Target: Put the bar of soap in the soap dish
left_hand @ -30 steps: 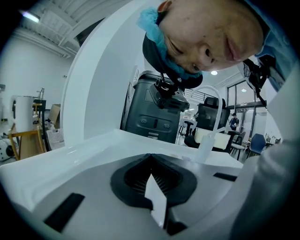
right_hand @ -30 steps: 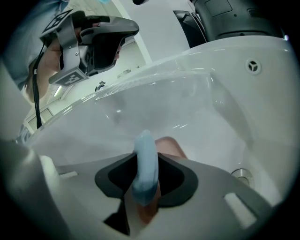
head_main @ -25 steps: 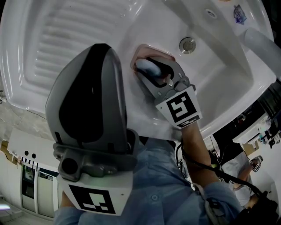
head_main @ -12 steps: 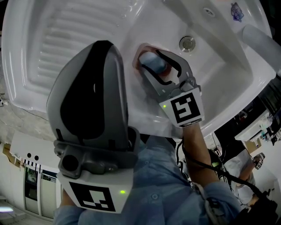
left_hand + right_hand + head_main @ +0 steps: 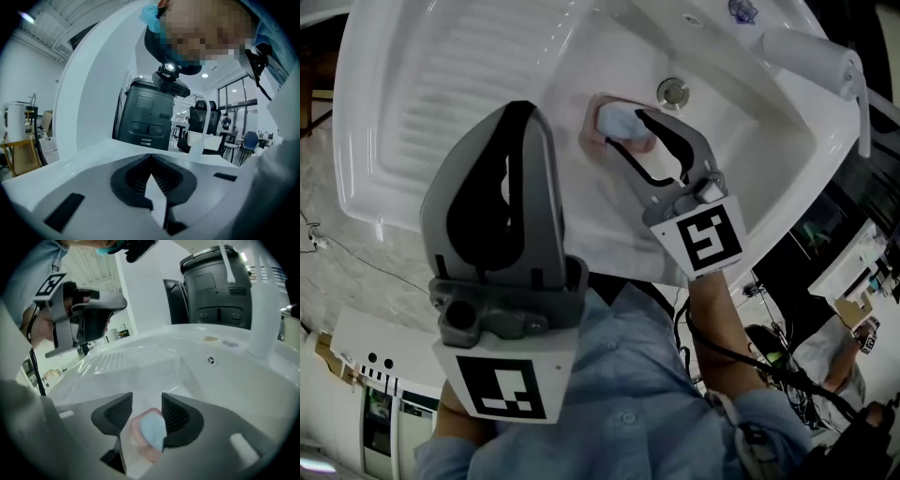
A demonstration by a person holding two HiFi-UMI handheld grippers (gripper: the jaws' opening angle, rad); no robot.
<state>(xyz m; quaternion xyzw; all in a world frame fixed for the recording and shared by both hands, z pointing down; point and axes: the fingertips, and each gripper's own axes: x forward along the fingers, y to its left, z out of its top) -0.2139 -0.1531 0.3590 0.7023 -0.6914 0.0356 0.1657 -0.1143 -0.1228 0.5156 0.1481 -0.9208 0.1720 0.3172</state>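
Two handheld grippers are seen from above, over a glossy white sink (image 5: 750, 112). Nearest the camera, the left gripper (image 5: 517, 117) is held up with its jaws closed together and nothing between them. Lower down, the right gripper (image 5: 626, 131) is angled into the basin. Its jaws have just been opened wide and eased in a touch, and they grip nothing. Below the gap between them, the pale blue bar of soap (image 5: 152, 430) is laid in the pink soap dish (image 5: 140, 448), clear of both pads. The dish is set on the basin floor near the round drain (image 5: 672, 91). A ribbed drainboard (image 5: 431, 84) is moulded to the left. A white tap (image 5: 806, 54) is mounted at the far rim. Beyond the sink, a dark grey boxy unit (image 5: 143, 117) and office chairs (image 5: 204, 117) are seen in a bright open workroom.
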